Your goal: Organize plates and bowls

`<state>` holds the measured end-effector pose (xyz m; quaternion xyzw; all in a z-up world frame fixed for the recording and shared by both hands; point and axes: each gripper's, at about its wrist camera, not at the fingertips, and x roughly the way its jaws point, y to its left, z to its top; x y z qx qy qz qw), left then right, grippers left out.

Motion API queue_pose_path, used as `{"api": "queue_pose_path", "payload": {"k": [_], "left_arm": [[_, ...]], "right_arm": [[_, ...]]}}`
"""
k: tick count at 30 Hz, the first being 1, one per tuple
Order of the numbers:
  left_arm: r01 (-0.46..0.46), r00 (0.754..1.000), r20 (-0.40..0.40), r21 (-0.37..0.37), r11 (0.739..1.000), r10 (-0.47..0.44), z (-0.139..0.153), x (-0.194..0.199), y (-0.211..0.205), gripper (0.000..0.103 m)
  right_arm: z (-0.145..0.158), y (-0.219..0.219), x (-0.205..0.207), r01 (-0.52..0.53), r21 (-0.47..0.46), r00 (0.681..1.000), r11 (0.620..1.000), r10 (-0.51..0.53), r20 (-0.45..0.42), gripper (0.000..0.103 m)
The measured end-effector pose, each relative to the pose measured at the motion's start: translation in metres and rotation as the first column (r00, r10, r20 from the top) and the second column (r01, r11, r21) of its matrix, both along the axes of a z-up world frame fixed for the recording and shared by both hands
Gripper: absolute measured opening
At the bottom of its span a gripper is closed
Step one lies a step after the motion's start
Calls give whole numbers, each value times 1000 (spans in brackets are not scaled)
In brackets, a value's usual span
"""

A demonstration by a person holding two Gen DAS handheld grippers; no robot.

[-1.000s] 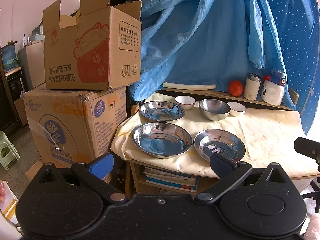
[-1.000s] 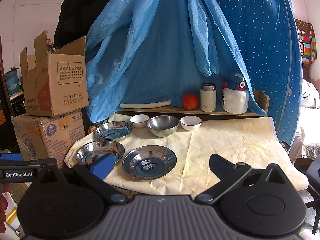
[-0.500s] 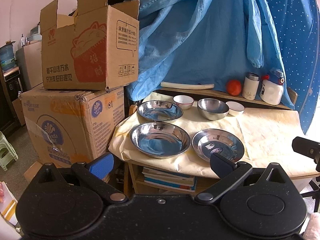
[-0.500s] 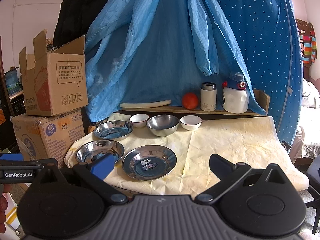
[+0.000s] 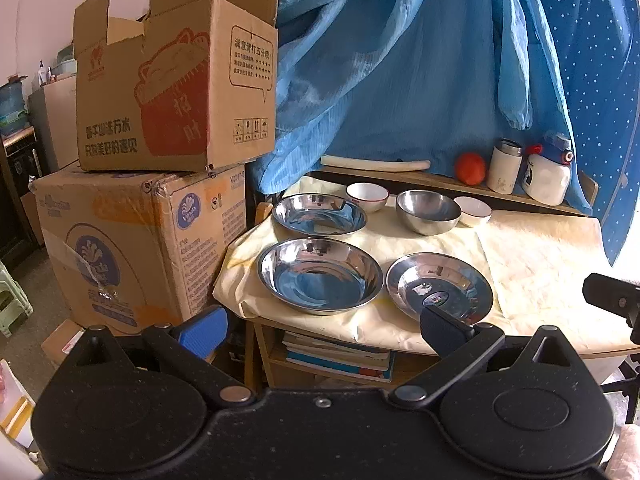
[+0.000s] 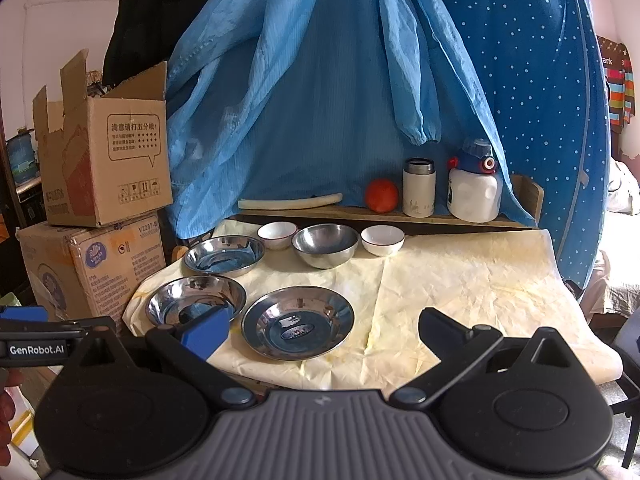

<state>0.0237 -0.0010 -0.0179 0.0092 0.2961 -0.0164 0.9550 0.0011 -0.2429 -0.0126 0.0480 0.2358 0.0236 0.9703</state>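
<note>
Three steel plates lie on the cloth-covered table [image 6: 472,280]: a front left plate [image 5: 319,275] [image 6: 195,299], a front middle plate [image 5: 439,287] [image 6: 298,322] and a back left plate [image 5: 319,214] [image 6: 224,254]. Behind them stand a steel bowl [image 5: 428,212] [image 6: 325,245] and two white bowls [image 5: 367,196] [image 5: 473,210] [image 6: 277,234] [image 6: 382,240]. My left gripper [image 5: 320,326] is open and empty, short of the table's front edge. My right gripper [image 6: 320,330] is open and empty, over the front edge.
Two stacked cardboard boxes [image 5: 160,184] stand left of the table. A shelf at the back holds a white stick [image 6: 290,202], a tomato [image 6: 382,195], a flask [image 6: 419,188] and a jug [image 6: 474,192]. Blue cloth hangs behind. Books [image 5: 340,356] lie under the table.
The left gripper has drifted a little left and nearer, so table and boxes sit slightly lower and larger. The right gripper has barely moved. Both stay open.
</note>
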Motion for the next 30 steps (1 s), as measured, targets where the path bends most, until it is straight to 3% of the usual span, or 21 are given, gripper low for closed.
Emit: {"api": "queue_pose_path", "payload": {"k": [12,18,23,30], "left_arm": [[-17,998,-57,-14,1000,16,-12,26,8,102],[-71,991,-119,-11,997,69,-20,49,15,102],[-125,979,-166,-22,992,119,-27,76,22,102],[-129,973,-191,28,991,132,-34,126,13,102]], "right_arm": [[-6,6,22,-9,-10,999,1000,9,-52,103],[-10,8,39,-28,-20,996,999,26,-82,103],[-12,9,67,-69,-49,994,996,64,-89,103],[-23,8,129,-163,-39,982,986,158,-107,103]]}}
